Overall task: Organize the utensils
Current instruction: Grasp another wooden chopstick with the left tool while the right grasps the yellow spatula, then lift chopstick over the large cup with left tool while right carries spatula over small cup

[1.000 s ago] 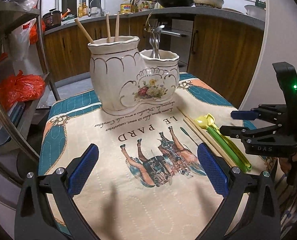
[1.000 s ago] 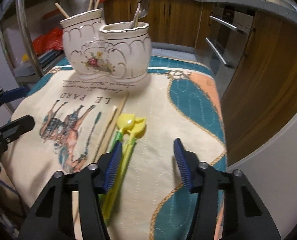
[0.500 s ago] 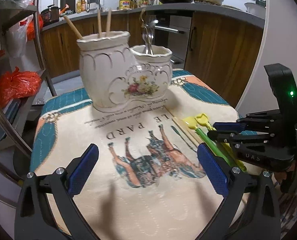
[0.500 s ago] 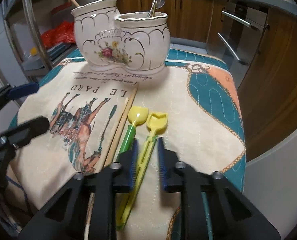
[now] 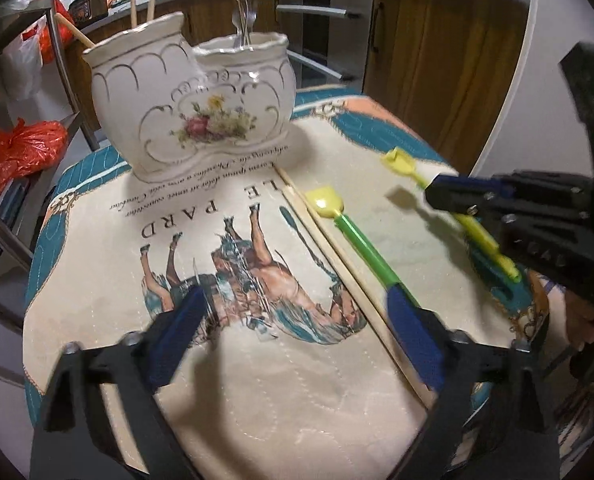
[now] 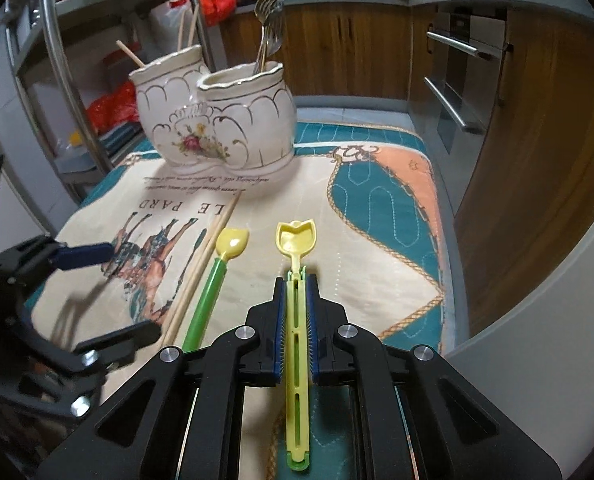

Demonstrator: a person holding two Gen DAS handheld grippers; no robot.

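Observation:
A white double ceramic holder (image 6: 217, 128) (image 5: 193, 108) stands at the back of the printed cloth, with chopsticks in one cup and metal forks (image 6: 269, 28) in the other. My right gripper (image 6: 295, 284) (image 5: 433, 196) is shut on the yellow plastic spoon (image 6: 295, 248) (image 5: 401, 162) and holds it just above the cloth. A green-handled yellow spoon (image 6: 217, 272) (image 5: 357, 232) and a pair of wooden chopsticks (image 6: 201, 264) (image 5: 329, 248) lie to its left. My left gripper (image 5: 297, 320) (image 6: 105, 292) is open over the horse print, its right finger near the green handle.
The cloth (image 6: 377, 216) covers a small table; its right edge drops off toward wooden cabinets (image 6: 517, 120). A metal rack with red bags (image 5: 21, 148) stands to the left. An oven front (image 6: 457, 92) is behind.
My right gripper closed on the yellow spoon and lifted it slightly apart from the green one. My left gripper moved forward and lower toward the holder and the chopsticks.

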